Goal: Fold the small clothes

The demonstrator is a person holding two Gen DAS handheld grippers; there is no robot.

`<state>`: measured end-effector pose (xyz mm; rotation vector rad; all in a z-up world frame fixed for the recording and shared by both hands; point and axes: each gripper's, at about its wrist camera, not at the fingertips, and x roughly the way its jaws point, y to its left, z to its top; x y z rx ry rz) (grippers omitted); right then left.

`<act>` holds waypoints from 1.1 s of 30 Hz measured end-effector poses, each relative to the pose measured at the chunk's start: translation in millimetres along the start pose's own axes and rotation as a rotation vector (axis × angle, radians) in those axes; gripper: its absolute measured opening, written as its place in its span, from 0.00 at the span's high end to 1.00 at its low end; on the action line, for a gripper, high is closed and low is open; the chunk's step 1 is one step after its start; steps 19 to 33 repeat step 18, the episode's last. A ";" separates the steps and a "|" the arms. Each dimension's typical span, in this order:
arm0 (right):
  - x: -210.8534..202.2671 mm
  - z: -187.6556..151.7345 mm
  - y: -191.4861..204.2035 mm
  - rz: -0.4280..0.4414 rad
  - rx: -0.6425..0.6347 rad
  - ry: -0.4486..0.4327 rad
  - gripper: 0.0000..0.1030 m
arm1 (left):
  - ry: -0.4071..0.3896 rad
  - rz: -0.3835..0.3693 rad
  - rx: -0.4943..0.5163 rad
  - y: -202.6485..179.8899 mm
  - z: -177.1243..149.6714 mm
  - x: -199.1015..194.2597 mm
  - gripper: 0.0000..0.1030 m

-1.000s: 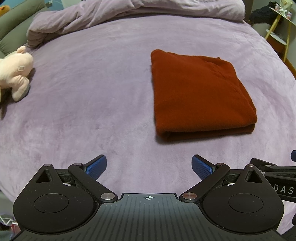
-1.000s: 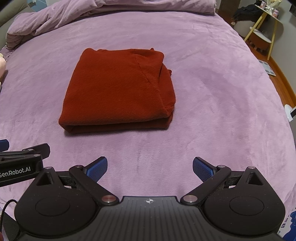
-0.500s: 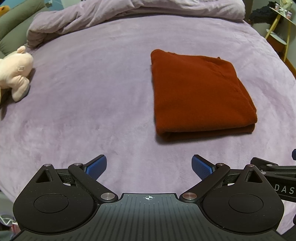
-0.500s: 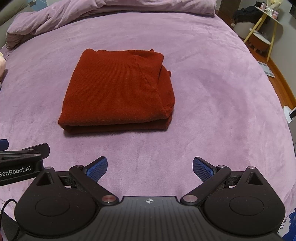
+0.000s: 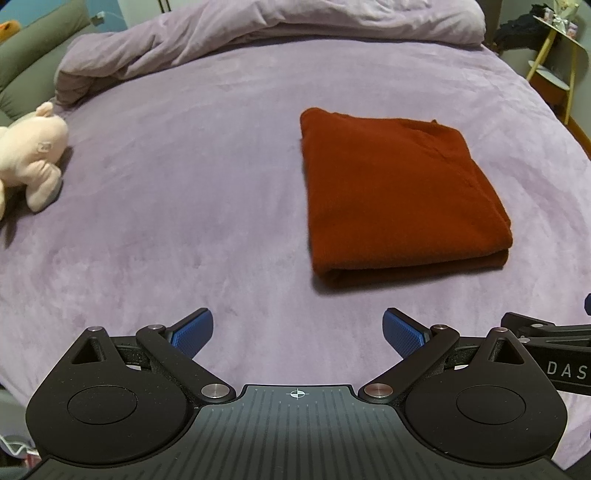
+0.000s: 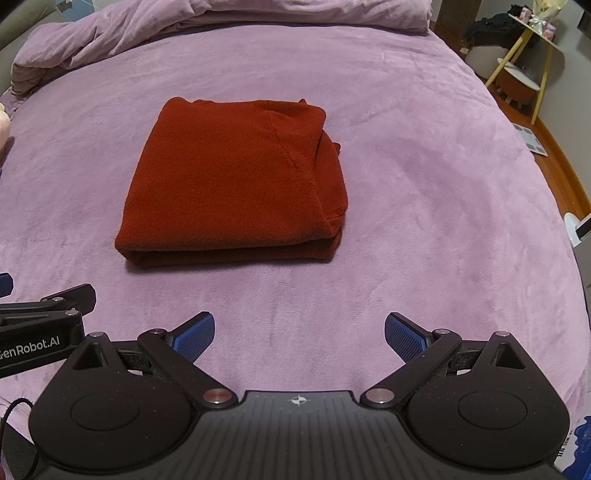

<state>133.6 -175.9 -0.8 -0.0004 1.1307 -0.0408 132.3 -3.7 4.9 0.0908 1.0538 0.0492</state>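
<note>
A rust-red garment (image 5: 399, 192) lies folded into a thick rectangle on the purple bed cover (image 5: 184, 177), its folded edge toward me. In the right wrist view the same garment (image 6: 236, 184) sits ahead and slightly left. My left gripper (image 5: 297, 332) hovers near the bed's front, open, blue pads apart, nothing between them; the garment is ahead to its right. My right gripper (image 6: 300, 334) is also open and empty, short of the garment. Each gripper's body shows at the edge of the other's view.
A pink plush toy (image 5: 29, 155) lies at the left of the bed. A bunched purple duvet (image 5: 258, 29) runs along the far side. A yellow-legged side table (image 6: 524, 66) and wooden floor are beyond the bed's right edge.
</note>
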 end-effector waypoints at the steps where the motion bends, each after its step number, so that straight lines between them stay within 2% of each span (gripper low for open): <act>1: 0.0 0.1 0.1 -0.002 0.000 0.000 0.04 | 0.000 -0.004 -0.001 0.0 0.1 -0.3 0.02; 33: 0.6 0.5 0.1 -0.009 0.000 0.001 0.04 | -0.005 -0.015 0.011 -5.0 3.3 -2.2 0.02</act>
